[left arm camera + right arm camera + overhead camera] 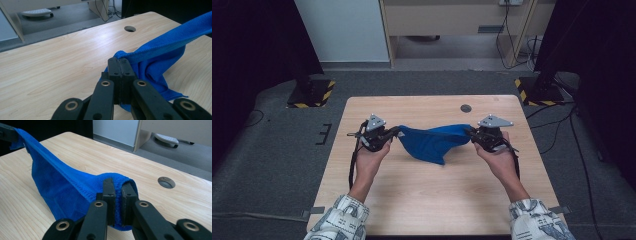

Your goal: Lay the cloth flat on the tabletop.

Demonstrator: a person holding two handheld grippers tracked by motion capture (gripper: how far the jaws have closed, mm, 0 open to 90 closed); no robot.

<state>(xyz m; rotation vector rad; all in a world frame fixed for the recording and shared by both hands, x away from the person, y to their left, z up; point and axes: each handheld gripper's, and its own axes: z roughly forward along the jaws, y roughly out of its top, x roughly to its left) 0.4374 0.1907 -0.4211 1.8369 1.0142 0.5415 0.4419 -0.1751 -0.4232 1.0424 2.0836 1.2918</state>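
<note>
Stretching across most of what I see from above is the light wooden table, its pale grain bare around my forearms, which come in from the near edge in patterned sleeves. Dark grey carpet surrounds it, and two black stands with yellow-and-black striped bases sit beyond the far corners.

Next in size is the blue microfibre cloth, strung between my two claws over the middle of the table. Its top hem runs taut from one claw to the other, while the rest sags in a loose fold whose lowest point touches the wood, nearer my right side.

My left gripper pinches the cloth's left corner; in the left gripper view its black jaws are pressed flat together with a blue edge squeezed between them. My right gripper clamps the opposite corner; in the right gripper view its jaws stand slightly apart because a thicker roll of the fabric is bunched between the pads.

Smallest, a round cable hole sits in the tabletop beyond the cloth, towards the far right.
</note>
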